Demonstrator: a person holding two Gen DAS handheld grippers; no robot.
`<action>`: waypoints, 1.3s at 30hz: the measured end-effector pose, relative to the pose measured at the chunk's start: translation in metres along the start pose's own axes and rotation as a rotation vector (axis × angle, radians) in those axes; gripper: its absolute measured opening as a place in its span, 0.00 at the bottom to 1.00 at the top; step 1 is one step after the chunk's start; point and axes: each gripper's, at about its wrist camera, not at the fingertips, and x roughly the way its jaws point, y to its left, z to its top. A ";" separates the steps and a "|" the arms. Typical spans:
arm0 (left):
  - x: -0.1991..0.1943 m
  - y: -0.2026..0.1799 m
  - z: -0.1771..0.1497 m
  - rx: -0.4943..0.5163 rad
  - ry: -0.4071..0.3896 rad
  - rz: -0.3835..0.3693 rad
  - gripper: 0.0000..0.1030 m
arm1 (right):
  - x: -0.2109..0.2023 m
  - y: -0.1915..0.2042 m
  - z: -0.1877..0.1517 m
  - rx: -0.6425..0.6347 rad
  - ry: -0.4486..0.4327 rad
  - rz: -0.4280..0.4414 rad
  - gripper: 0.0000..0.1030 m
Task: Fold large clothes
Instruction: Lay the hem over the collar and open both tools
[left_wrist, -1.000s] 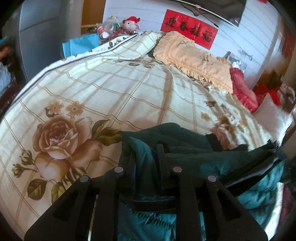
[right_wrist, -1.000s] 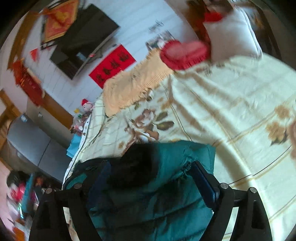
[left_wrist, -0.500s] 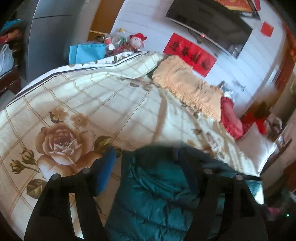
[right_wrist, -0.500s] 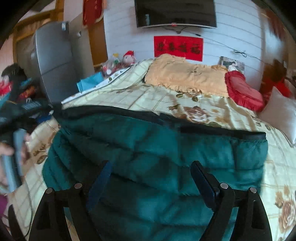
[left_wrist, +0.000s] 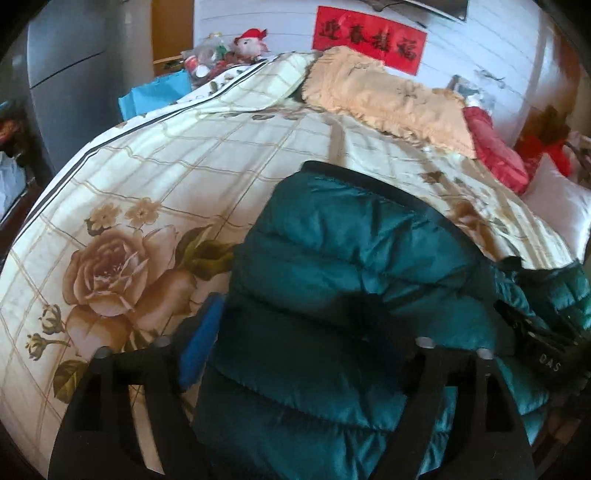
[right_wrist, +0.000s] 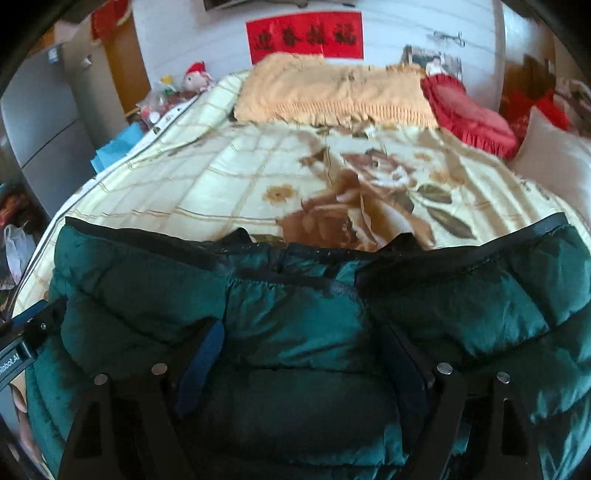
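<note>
While the jaws have just been spreading: left gripper (left_wrist: 295, 332) released, padded cloth between its fingers.
Right gripper (right_wrist: 306, 354): released, wide over the cloth.
Green puffer jacket (left_wrist: 351, 277): folded, at the bedspread's (left_wrist: 166, 166) near edge.
Far edge: orange pillow (right_wrist: 332, 92).

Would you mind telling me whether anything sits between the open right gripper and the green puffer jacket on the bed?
Nothing visible does: the right gripper hangs directly over the green puffer jacket.
</note>
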 end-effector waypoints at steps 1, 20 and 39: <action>0.004 0.002 0.001 -0.009 0.015 -0.007 0.80 | 0.003 0.000 0.001 0.006 0.008 0.000 0.81; 0.015 0.001 0.015 -0.026 0.010 0.035 0.82 | -0.082 -0.095 -0.023 0.078 -0.115 -0.147 0.81; 0.023 -0.001 0.013 0.024 0.032 0.049 0.83 | -0.102 -0.083 -0.039 0.082 -0.122 -0.122 0.84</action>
